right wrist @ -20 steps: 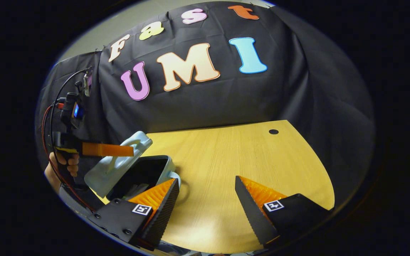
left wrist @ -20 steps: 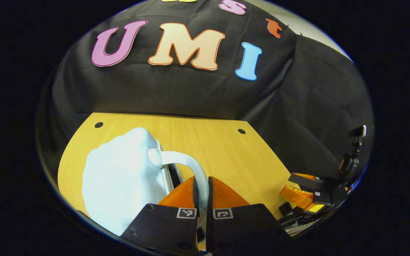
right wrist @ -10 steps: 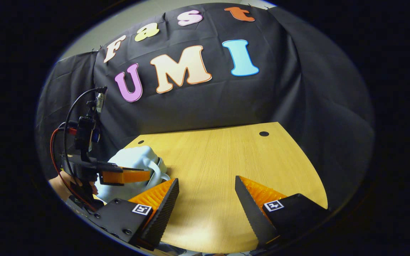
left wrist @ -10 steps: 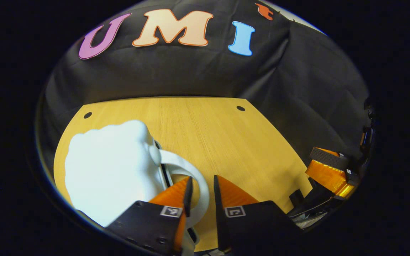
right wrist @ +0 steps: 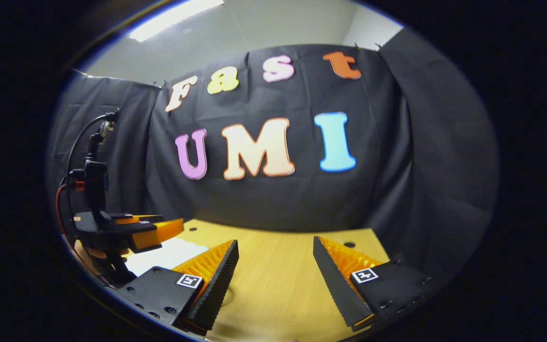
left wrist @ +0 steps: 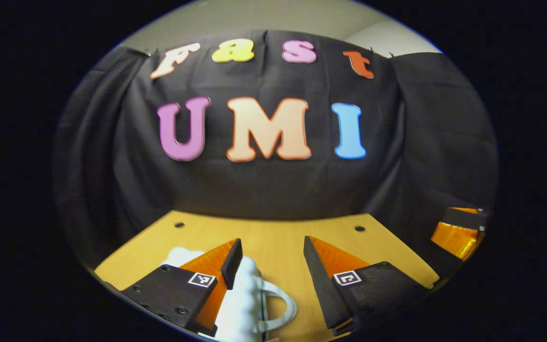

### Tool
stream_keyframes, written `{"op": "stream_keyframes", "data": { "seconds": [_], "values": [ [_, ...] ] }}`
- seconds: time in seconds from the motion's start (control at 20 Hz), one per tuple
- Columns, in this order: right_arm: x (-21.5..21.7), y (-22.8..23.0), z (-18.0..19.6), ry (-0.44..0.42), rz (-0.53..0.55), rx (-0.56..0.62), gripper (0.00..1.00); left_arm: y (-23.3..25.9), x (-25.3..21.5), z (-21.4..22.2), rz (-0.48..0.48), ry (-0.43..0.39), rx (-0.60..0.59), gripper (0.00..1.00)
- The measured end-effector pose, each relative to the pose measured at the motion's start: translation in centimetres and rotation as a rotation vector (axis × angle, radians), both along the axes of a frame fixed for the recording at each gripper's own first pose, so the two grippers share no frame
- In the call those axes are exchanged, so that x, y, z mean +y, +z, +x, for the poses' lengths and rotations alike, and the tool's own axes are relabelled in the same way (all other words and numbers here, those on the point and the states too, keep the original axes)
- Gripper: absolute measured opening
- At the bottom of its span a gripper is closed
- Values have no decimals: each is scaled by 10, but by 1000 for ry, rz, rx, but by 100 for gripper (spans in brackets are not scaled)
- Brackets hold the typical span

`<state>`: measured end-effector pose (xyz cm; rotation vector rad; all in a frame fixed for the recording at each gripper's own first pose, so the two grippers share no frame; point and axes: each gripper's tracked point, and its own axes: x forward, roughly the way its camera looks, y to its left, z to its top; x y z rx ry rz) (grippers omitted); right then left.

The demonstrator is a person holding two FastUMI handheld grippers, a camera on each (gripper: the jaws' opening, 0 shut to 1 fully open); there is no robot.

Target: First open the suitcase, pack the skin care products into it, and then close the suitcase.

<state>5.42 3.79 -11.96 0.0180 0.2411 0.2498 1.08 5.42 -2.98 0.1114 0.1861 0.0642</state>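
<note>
Your left gripper (left wrist: 269, 256) hangs above the light wooden table (left wrist: 273, 237) with its fingers spread wide, holding nothing. The small pale-blue hard-shell suitcase (left wrist: 242, 304) lies shut just below them, toward the left finger (its looped handle points between the two). Your right gripper (right wrist: 276, 259) is likewise wide apart and empty over bare tabletop, the suitcase off to its left.

one suitcase (left wrist: 242, 304), two hand-held grippers (left wrist: 268, 266) (right wrist: 276, 270), one table (left wrist: 278, 237).
</note>
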Motion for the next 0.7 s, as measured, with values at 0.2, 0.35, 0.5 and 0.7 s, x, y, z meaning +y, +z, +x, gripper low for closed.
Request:
{"op": "stream_keyframes", "data": {
  "seconds": [0.2,0.35,0.5,0.7],
  "values": [
    [22,71,14,-32,12,-169,93,64,-3,-5,61,-4,-166,88],
    [35,96,10,-55,-14,-226,97,100,-13,-4,50,-86,-241,91],
    [48,118,0,-78,-22,-255,97,121,-4,-4,48,-102,-283,94],
    [67,135,-13,-86,-44,-295,97,130,0,-12,33,-133,-310,100]
  ]
}}
